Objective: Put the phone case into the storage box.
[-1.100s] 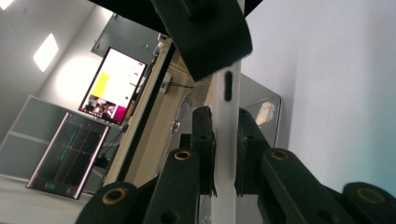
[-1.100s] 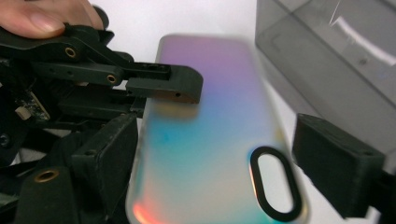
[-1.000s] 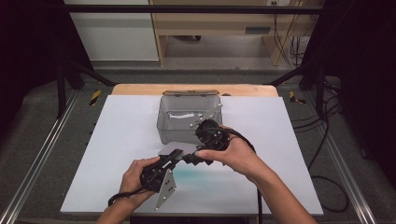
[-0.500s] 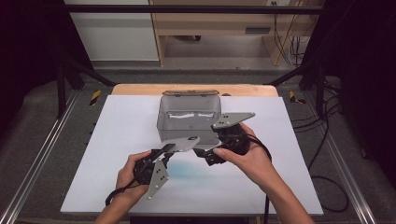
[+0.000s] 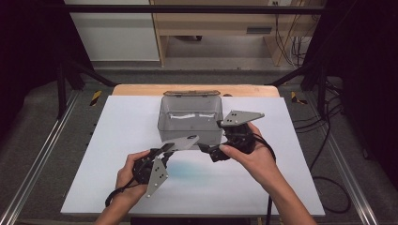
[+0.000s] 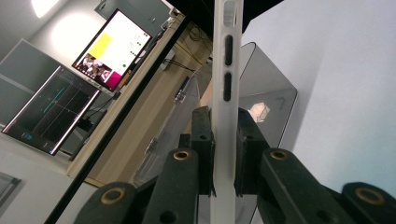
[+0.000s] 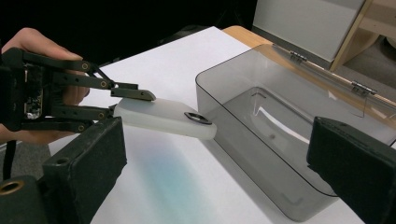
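Our left claw (image 7: 133, 95) is clamped on one end of the white phone case (image 7: 163, 119), held above the surface (image 5: 281, 187) with its long axis pointing toward two o'clock at the smoky box (image 5: 190, 122). Our right claw (image 5: 206, 150) has just been opening and stands wide and empty, the case lying at its ten o'clock. The case's gripped end is hidden by the pads.

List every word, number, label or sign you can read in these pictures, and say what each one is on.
"7": a faint raised figure that looks like a seven, on the bottom of the clear grey box.
Screen behind the table: coloured panels, any text too small to read.
Dark screen beside it: thin lines, nothing readable.
White phone case held by the left gripper: no lettering seen.
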A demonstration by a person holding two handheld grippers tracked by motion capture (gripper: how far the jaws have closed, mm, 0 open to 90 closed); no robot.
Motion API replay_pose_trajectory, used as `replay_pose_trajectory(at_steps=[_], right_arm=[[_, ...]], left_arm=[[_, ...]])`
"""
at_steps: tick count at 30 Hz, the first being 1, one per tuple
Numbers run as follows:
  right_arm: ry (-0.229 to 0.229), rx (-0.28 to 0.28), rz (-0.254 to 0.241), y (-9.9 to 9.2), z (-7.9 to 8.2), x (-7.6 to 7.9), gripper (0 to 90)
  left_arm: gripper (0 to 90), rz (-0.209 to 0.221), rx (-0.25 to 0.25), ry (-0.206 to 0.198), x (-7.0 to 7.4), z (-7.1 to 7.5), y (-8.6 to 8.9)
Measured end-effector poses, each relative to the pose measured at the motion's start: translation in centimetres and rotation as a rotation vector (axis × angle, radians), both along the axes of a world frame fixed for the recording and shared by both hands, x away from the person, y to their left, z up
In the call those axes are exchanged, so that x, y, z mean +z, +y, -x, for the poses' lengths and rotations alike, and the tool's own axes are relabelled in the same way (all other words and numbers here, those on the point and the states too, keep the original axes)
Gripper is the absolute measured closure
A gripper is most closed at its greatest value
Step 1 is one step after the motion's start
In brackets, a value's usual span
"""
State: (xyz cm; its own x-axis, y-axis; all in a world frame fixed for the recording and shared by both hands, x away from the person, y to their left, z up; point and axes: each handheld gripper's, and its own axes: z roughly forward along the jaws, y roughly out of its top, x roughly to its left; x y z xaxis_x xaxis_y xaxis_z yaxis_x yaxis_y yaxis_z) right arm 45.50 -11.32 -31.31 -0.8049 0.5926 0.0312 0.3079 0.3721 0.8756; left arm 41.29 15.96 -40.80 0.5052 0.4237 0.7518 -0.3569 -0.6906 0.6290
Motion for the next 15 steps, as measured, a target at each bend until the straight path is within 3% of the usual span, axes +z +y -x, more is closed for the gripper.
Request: replay_pose_trajectory(at_steps=[8, 15], right_arm=[[-0.009, -0.013, 0.0, -0.14, -0.06, -0.05, 5.1], [-0.05, -0.04, -0.016, -0.39, -0.27, -0.09, 6.4]], left_arm=[[81.0, 0.004, 0.006, -0.002, 0.17, -0.01, 0.1], [81.0, 0.028, 0.017, 0.016, 0.42, -0.16, 0.32]])
